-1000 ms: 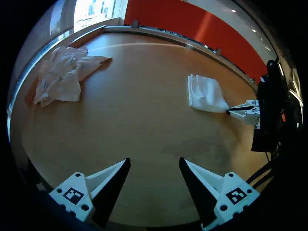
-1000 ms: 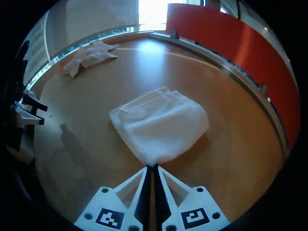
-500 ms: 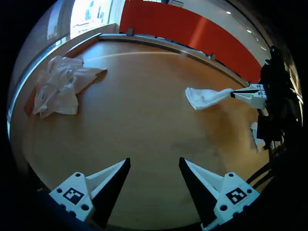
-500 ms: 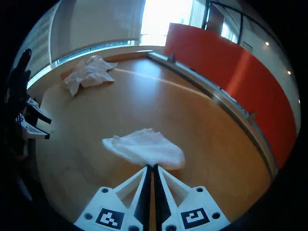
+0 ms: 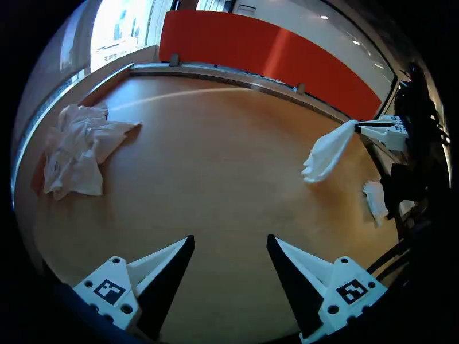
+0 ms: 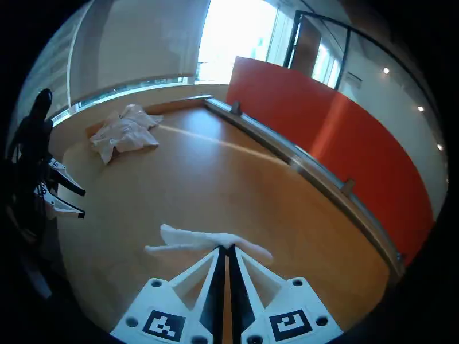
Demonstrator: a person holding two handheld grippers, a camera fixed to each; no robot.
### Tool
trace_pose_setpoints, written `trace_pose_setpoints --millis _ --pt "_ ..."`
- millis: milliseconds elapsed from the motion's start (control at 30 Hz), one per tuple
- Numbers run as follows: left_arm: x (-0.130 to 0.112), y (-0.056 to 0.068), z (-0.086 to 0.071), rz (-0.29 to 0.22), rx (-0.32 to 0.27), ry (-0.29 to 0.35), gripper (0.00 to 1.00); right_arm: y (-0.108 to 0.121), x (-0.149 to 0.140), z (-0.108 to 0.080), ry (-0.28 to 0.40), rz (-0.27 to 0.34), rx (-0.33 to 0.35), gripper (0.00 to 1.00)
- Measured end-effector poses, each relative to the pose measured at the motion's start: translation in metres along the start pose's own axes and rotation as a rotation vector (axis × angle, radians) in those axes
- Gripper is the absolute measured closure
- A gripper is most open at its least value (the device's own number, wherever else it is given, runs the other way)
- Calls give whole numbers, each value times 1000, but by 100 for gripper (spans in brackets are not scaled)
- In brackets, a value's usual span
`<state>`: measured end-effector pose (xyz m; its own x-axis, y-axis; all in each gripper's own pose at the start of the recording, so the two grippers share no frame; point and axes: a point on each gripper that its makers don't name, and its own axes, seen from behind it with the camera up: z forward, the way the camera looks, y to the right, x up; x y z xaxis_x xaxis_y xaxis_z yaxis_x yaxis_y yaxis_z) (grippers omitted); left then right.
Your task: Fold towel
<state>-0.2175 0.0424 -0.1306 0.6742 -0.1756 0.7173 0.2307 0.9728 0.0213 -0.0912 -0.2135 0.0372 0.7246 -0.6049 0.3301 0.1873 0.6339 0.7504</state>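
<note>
Right gripper (image 6: 225,249): my fingers closed tight, pinching white towel (image 6: 206,239) by one end. Towel hangs limp from fingertips over wooden table (image 5: 218,143) (can't tell if lower tip touches wood).

Left gripper (image 5: 229,238): my fingers spread wide, nothing between them, low over near part of table.

Crumpled white cloth pile (image 5: 77,149) in far corner, well apart from towel. Small white cloth scrap (image 5: 376,198) by table edge, near right gripper. Red partition (image 5: 269,49) behind table.

Towel (image 5: 327,152) over table (image 5: 218,172), heap (image 5: 77,149) far L
</note>
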Motion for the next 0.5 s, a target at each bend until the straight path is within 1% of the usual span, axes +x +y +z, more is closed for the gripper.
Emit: trace_pose_setpoints --millis 267,500 --pt "8 22 6 28 -32 1 7 41 -24 -38 -14 27 -58 96" --pt "13 37 11 44 -42 -3 6 83 -47 -69 -32 39 -109 96"
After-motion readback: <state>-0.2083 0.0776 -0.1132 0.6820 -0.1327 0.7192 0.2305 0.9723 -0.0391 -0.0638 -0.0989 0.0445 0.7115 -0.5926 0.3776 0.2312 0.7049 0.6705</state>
